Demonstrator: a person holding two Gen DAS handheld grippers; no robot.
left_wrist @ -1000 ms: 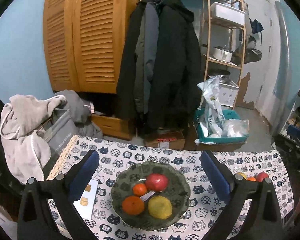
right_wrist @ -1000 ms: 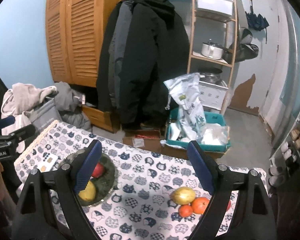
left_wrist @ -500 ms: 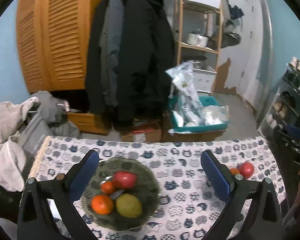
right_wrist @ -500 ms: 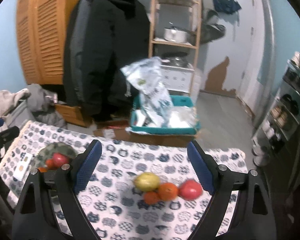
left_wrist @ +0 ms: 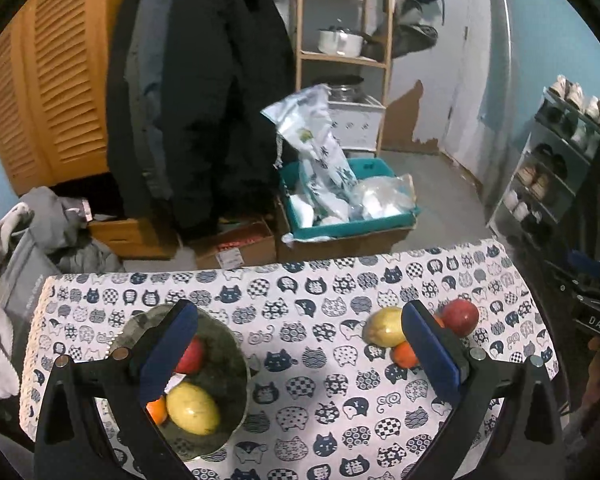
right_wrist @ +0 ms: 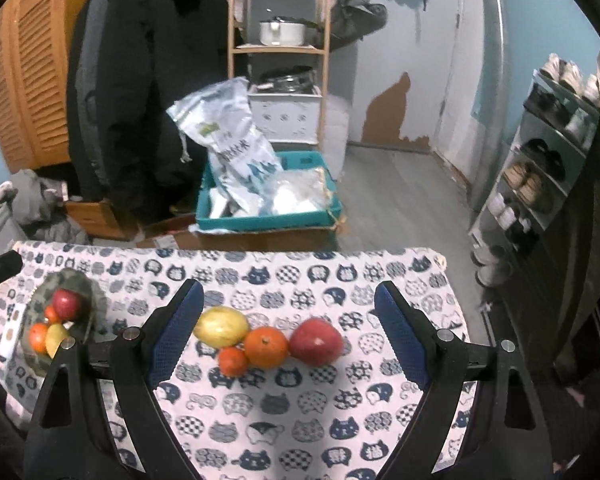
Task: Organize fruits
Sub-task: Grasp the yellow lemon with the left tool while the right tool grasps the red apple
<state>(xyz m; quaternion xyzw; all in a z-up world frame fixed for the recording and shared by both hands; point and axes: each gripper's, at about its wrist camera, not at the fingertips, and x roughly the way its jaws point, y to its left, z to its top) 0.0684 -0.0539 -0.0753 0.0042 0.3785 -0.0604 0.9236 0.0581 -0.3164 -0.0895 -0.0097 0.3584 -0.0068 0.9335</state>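
— Where do things stand from where you are?

— Four loose fruits lie in a touching row on the cat-print cloth of the worktop: a yellow-green oval mango, a small orange mandarin, a larger orange tangerine and a red apple. Over at the left sits the mottled green ceramic bowl, with a red apple, a yellow fruit and orange ones inside.

— And the tools?

— The right hand-held gripper hangs above the row, jaws spread wide, holding nothing. The left hand-held gripper is just as wide and empty, one finger over the bowl.

— So how would you take the next one?

— I'd guess the right one goes for a fruit at the end of the row, the red apple or the mango, since an end piece leaves room for one finger outside. Come straight down, straddle it across its middle, and close gently; round skins slip. The risk is nudging the tangerine and sending the neighbours rolling toward the worktop's edge.

— And the bowl?

— Fairly full already; set the fruit into a gap, not on top.
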